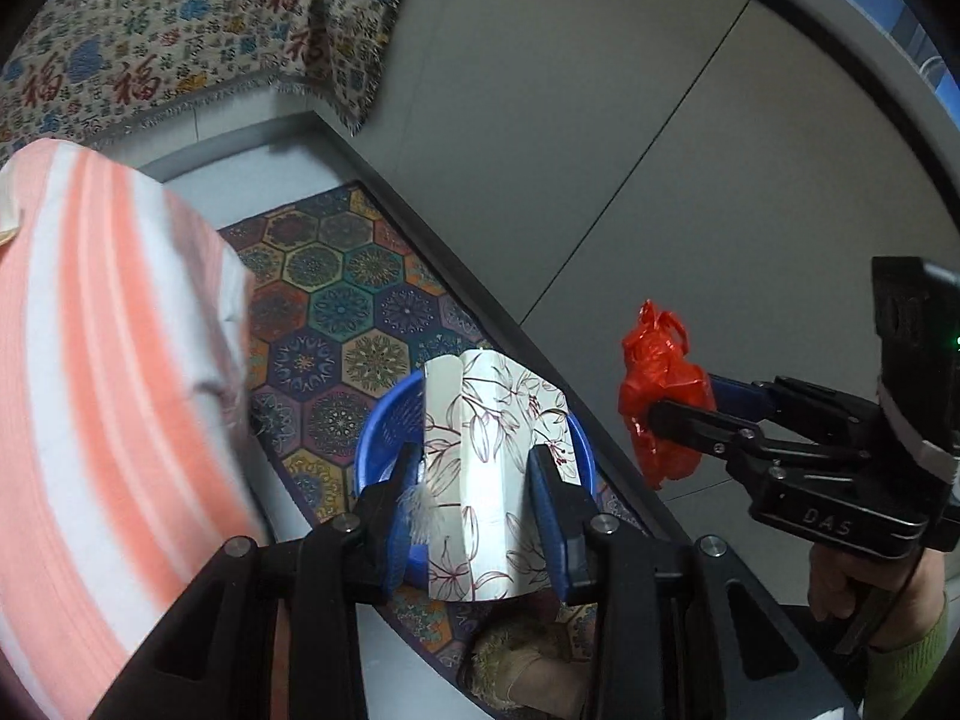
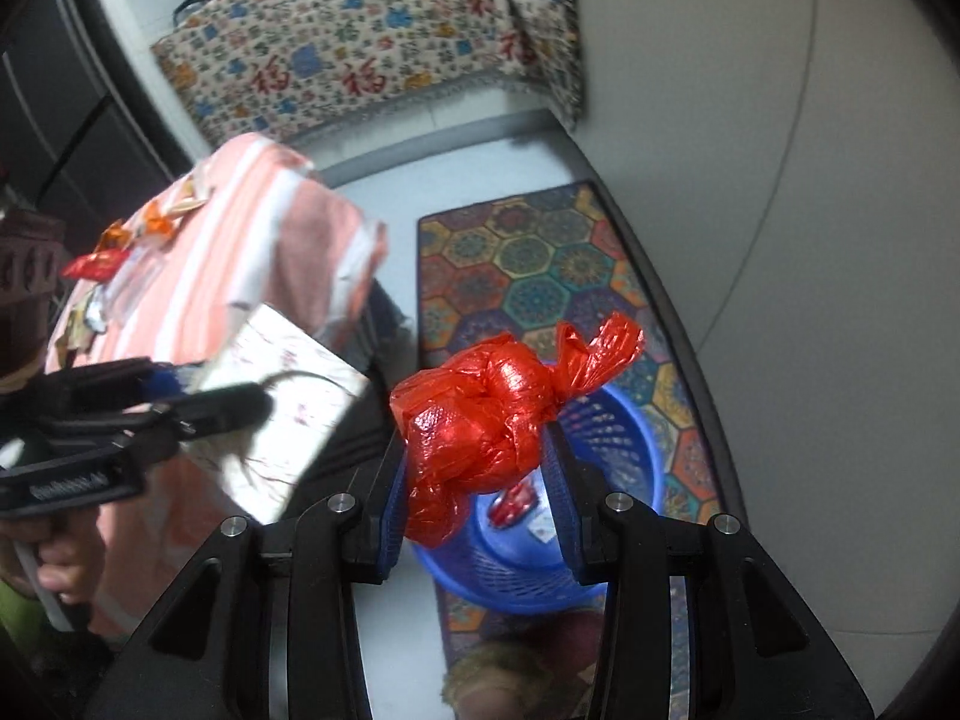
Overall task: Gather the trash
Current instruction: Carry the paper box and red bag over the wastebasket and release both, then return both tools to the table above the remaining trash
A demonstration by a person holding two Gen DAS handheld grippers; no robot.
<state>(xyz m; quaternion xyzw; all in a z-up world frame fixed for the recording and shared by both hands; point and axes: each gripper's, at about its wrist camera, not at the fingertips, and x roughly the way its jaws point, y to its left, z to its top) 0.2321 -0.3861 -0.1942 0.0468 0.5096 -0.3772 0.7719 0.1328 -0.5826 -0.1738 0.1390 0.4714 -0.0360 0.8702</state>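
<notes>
Even, soft indoor light, no hard shadows. Heavy fisheye bending with black corners. My striped cloth point(image 1: 108, 372) and box point(image 2: 282, 414) smear with motion blur.

"DAS" embossed on the right gripper point(image 1: 672, 420) body, seen from the left wrist view. Red "福" characters repeat across the floral cloth point(image 1: 180, 42) draped over furniture in the background, visible in both views. Left gripper point(image 2: 240, 402) body has lettering too, too blurred to read.

Basket point(image 2: 624, 480) on mat point(image 2: 540, 264), below both held items (box point(image 1: 486, 480) left, bag point(image 2: 498, 420) right).
</notes>
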